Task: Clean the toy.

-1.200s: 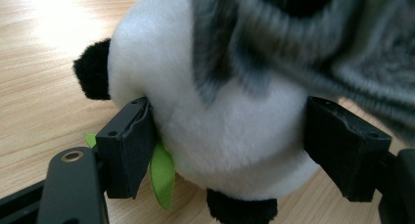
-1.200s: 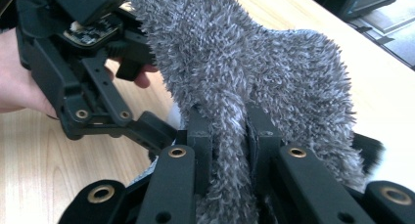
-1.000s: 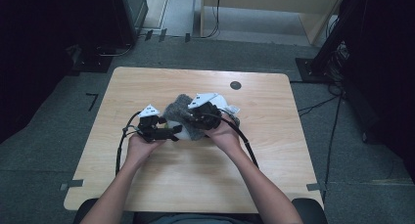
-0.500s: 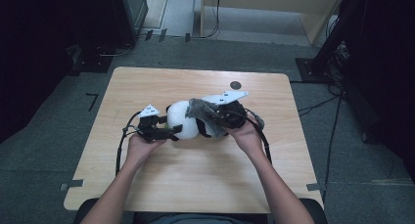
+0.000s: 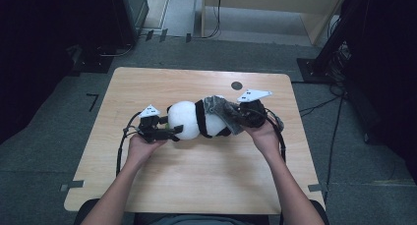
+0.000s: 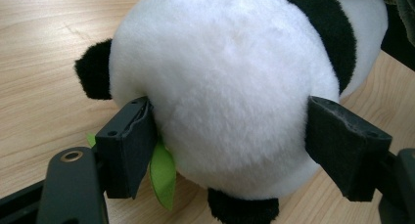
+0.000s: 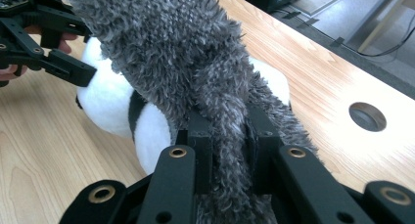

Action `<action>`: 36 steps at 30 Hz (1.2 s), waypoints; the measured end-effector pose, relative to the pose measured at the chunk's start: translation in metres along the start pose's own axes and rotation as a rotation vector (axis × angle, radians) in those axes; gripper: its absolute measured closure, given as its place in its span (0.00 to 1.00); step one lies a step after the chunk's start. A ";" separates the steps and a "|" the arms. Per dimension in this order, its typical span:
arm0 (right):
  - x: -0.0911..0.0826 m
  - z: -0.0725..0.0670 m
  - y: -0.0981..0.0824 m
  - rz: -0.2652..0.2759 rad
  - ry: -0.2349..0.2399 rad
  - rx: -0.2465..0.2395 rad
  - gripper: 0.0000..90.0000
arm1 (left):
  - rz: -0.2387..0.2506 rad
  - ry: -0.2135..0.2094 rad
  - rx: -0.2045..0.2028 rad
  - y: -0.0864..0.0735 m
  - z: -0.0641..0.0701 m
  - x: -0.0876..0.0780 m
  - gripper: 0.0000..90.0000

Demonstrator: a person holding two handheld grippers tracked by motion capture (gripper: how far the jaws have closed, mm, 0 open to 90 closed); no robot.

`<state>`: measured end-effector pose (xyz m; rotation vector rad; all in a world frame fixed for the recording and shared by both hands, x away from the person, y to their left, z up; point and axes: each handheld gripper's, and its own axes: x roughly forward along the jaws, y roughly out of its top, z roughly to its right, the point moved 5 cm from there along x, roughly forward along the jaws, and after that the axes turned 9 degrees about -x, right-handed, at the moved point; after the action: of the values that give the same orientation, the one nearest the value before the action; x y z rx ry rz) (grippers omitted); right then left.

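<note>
The panda point(image 5: 189, 119) was gripped at its head by the left gripper point(image 5: 169, 131), fingers point(image 6: 128, 145) spread around it. The grey cloth point(image 7: 195, 62) was pinched by the right gripper point(image 7: 230, 136), fingers pressed together on it. The panda was laid on the bench point(image 5: 196, 185).

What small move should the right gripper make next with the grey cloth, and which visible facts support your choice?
Probably keep drawing the grey cloth sideways off the panda. The right gripper is shut on the cloth, part of it lies over the toy's body, and the left gripper braces the head on the table.

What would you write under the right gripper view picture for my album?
Right gripper pinching a fuzzy grey cloth draped over a toy panda on a wooden table.
</note>
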<state>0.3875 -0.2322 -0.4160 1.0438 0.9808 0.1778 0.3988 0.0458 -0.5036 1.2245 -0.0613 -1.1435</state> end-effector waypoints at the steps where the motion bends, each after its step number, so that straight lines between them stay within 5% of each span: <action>1: -0.001 0.001 -0.001 0.000 -0.004 0.002 0.86 | 0.000 0.000 0.000 0.000 0.000 0.000 0.25; 12: 0.001 -0.018 0.021 0.054 0.069 -0.003 0.87 | -0.002 0.004 0.001 0.000 0.000 0.000 0.25; 24: 0.054 -0.067 0.050 0.012 0.168 -0.100 0.87 | -0.009 0.009 0.001 0.001 0.001 0.000 0.25; 36: 0.088 -0.076 0.047 -0.039 0.205 -0.066 0.86 | -0.010 0.015 0.007 0.001 0.001 0.000 0.25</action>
<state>0.3962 -0.1096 -0.4416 0.9579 1.1721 0.2874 0.3984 0.0452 -0.5022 1.2405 -0.0478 -1.1430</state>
